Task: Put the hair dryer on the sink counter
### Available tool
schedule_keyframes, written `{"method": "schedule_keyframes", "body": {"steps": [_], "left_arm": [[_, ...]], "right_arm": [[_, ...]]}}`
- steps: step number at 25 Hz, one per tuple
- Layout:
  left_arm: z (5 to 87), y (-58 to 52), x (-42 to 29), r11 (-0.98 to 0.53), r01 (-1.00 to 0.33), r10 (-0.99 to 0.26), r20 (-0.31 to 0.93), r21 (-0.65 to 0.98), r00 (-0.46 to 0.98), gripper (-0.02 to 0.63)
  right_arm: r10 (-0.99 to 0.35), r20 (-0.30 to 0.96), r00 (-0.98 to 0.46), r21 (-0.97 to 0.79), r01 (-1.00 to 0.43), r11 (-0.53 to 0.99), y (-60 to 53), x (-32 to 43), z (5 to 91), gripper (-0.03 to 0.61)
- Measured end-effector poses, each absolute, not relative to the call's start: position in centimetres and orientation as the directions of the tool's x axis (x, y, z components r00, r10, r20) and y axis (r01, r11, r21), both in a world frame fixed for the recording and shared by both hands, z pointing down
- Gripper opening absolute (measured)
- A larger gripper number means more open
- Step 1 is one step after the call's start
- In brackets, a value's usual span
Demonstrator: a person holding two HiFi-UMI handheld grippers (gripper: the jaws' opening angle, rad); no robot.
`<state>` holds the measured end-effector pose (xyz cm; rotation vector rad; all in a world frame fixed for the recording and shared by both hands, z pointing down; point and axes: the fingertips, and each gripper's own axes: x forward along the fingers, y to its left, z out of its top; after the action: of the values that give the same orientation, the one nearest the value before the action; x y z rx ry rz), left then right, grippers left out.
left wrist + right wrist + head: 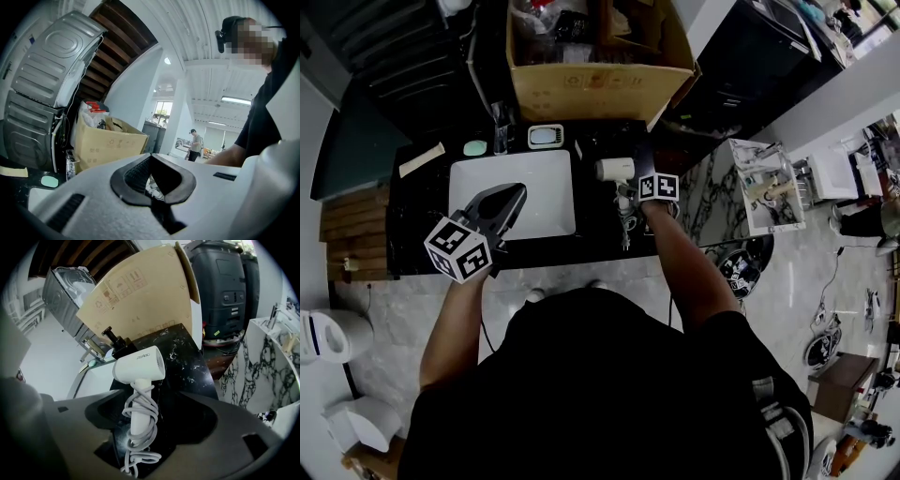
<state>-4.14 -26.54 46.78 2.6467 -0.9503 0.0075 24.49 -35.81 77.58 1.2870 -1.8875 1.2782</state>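
Note:
The white hair dryer [616,170] lies on the black marble counter [600,242] just right of the white sink [514,178], its grey cord wound round the handle. In the right gripper view the hair dryer [139,367] has its handle between my right gripper's [152,422] wide-spread jaws, and neither pad presses on it. That right gripper [626,201] reaches in from the counter's front edge. My left gripper [516,194] hangs over the sink, tilted upward, shut with nothing in it; its view looks over the left gripper's [151,160] closed tips toward the room.
A big cardboard box [600,89] stands behind the counter. A faucet [500,127], a green soap [474,147] and a small tray [546,136] line the sink's back edge. A dark pump bottle [115,339] stands behind the dryer. A toilet [323,333] is at lower left.

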Motion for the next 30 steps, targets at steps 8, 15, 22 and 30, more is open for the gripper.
{"method": "schedule_keyframes", "body": {"steps": [8, 15, 22, 30], "left_arm": [[46.2, -25.4, -4.0, -0.746, -0.599, -0.599, 0.101, 0.292, 0.794, 0.015], [45.6, -24.7, -4.1, -0.772, -0.569, -0.568, 0.093, 0.284, 0.818, 0.015], [44.7, -23.9, -3.9, -0.804, -0.529, -0.530, 0.073, 0.271, 0.845, 0.015], [44.4, -23.4, -3.8, -0.822, -0.505, -0.507, 0.068, 0.263, 0.859, 0.015]], "right_arm": [[-0.484, 0.783, -0.390, -0.400, -0.912, 0.087, -35.1, 25.7, 75.0, 0.319], [-0.623, 0.711, -0.327, -0.385, -0.922, 0.043, -35.4, 27.7, 70.7, 0.321], [-0.711, 0.611, -0.347, -0.414, -0.906, 0.087, -34.6, 27.6, 65.8, 0.321], [-0.785, 0.505, -0.357, -0.377, -0.910, 0.171, -32.9, 27.0, 60.1, 0.321]]}}
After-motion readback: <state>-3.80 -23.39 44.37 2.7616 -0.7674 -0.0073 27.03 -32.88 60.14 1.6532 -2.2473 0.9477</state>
